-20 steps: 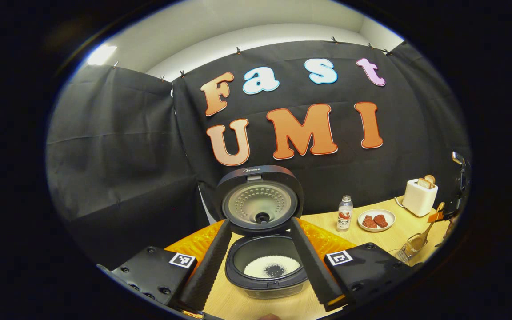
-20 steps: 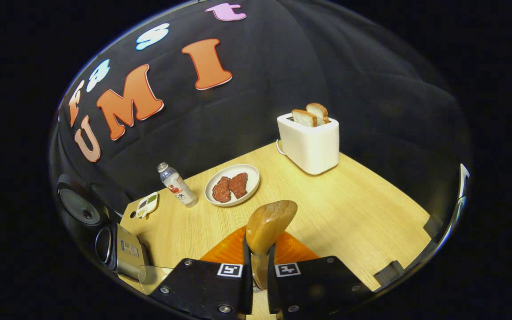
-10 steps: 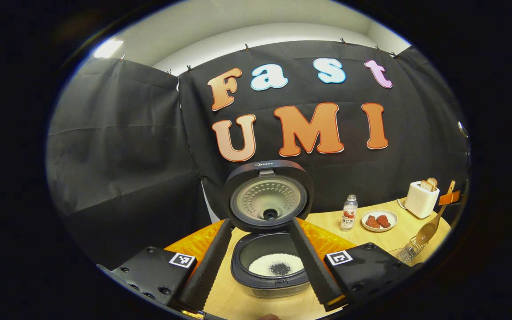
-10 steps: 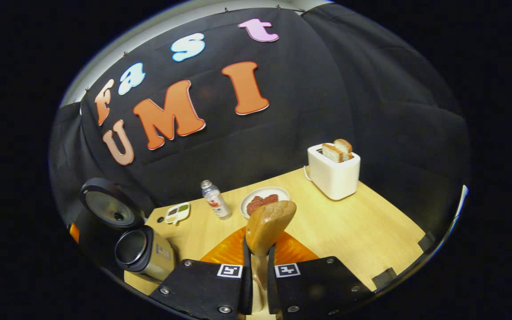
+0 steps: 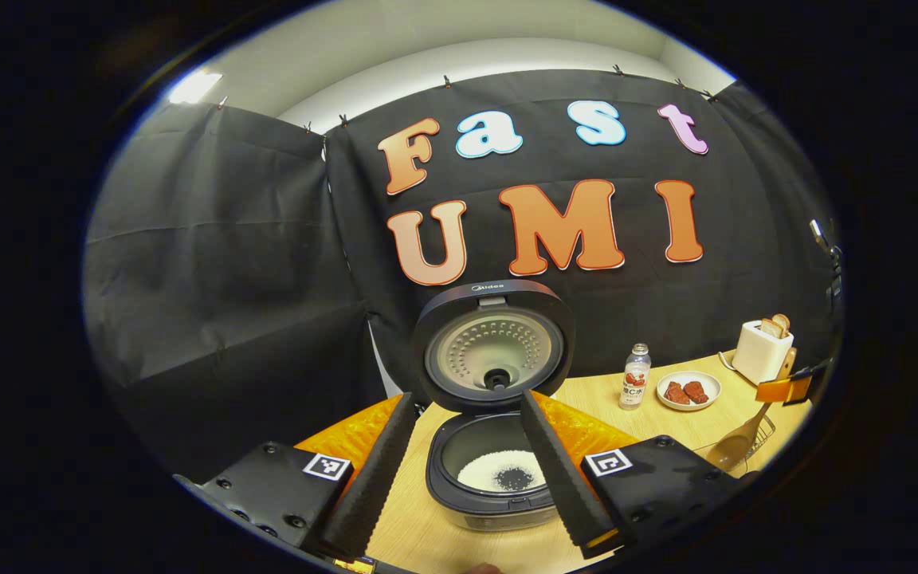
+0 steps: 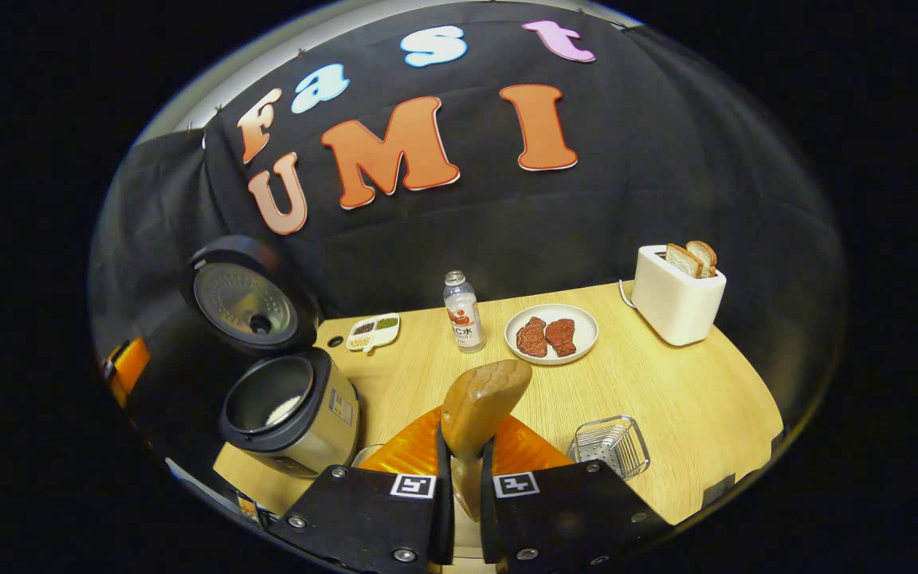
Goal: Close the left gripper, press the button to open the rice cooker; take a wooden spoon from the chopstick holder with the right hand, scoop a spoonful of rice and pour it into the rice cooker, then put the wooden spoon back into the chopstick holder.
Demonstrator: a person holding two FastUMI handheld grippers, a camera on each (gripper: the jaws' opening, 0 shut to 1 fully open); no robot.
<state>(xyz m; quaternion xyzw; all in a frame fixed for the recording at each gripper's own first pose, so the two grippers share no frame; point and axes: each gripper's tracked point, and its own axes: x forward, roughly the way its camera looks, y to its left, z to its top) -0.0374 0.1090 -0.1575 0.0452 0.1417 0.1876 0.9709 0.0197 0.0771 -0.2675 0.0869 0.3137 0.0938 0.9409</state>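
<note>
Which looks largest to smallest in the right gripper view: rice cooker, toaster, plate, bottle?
1. rice cooker, largest, but nearest to the camera
2. toaster
3. plate, close to the toaster in apparent size, so this order is unsure
4. bottle

Rice cooker (image 6: 292,414) mouth is wide open, lid (image 6: 245,295) tipped back; bottle (image 6: 464,312) and plate (image 6: 551,335) sit well off behind.

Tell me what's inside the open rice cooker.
In the rice cooker, a layer of white rice with a dark patch in the middle covers the pot's bottom. The near wall hides the front part.
</note>
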